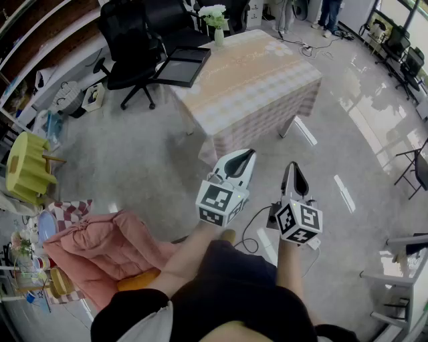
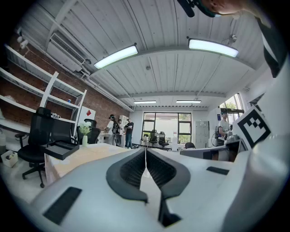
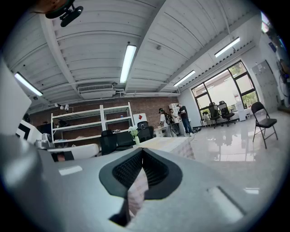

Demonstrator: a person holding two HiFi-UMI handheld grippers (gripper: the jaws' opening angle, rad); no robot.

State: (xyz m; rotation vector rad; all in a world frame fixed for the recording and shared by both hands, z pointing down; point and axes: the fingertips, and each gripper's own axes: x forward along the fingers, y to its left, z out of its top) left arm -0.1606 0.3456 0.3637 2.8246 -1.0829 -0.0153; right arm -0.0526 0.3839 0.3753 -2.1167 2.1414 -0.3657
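The left tool (image 1: 251,153) is fully closed. In the left gripper view its two black ribbed pads meet along one thin line at the tips (image 2: 145,150), and nothing sits between them. The right tool (image 1: 293,165) is also closed and empty. In the right gripper view its pads touch at the tips (image 3: 142,150), with a small gap behind the contact line.

Both tools hang side by side over the grey polished floor (image 1: 147,167), close to each other but not touching. In the head view the long axis of the left tool runs up and to the right. The right tool points almost straight up the picture. Both noses face the rectangular table covered with a pale orange-and-white checked cloth (image 1: 254,73), which stands ahead of them and well apart.

The table's long axis runs from lower left to upper right in the head view, and its near corner is the part closest to the left tool. A flat black tray (image 1: 182,67) lies on the table's left end. A small vase of white flowers (image 1: 215,20) stands upright at the far edge. A black wheeled office chair (image 1: 134,47) stands just beside the left end.
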